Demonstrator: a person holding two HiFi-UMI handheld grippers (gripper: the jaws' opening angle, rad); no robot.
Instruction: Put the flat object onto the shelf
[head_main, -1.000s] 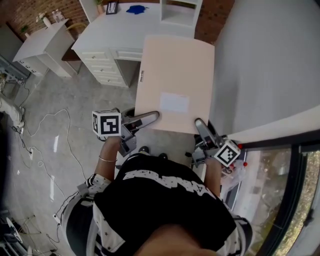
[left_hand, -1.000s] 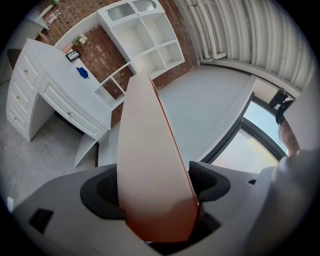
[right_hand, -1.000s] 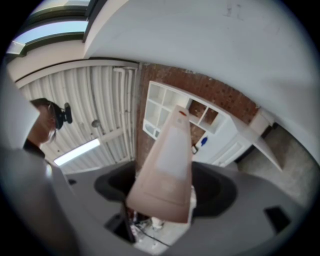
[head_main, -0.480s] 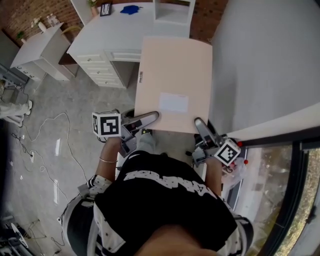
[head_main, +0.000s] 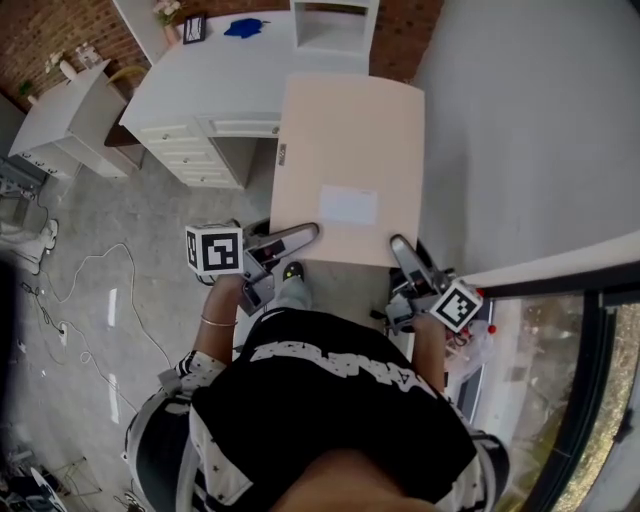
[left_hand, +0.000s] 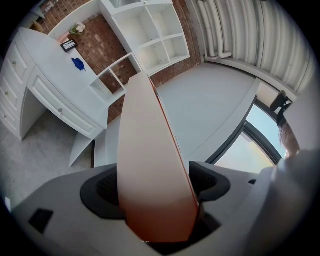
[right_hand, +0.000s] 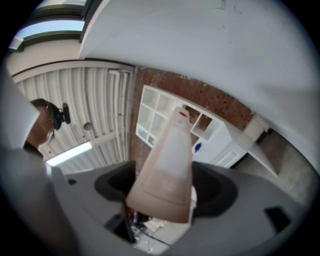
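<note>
left gripper (head_main: 308, 232): fingers (head_main: 283, 241) clamped on the near-left corner of the flat board (head_main: 345, 150). in the left gripper view the board's edge sits tight between the 2 dark pads, no gap. right gripper (head_main: 397, 244): same story, its fingers (head_main: 405, 260) pinch the near-right corner, and the right gripper view shows the board wedged between them.

board is pale peach w/ a white label patch (head_main: 348, 204) near the held edge and a small dark tag on its left side. it's up in the air, carried roughly level out in front of the person, not resting on anything i can see. marker cubes sit behind each grip, left (head_main: 213, 248) & right (head_main: 456, 305).

beyond the board's far end: white desk (head_main: 200, 80) w/ drawers, a blue item (head_main: 245, 27) and a small dark frame (head_main: 194, 27) on top, plus a white open shelf unit (head_main: 335, 25) at the back by the brick wall. big pale grey surface (head_main: 530, 130) runs along the right. grey floor (head_main: 90, 300) w/ loose cables on the left. window frame (head_main: 600, 400) at lower right.
</note>
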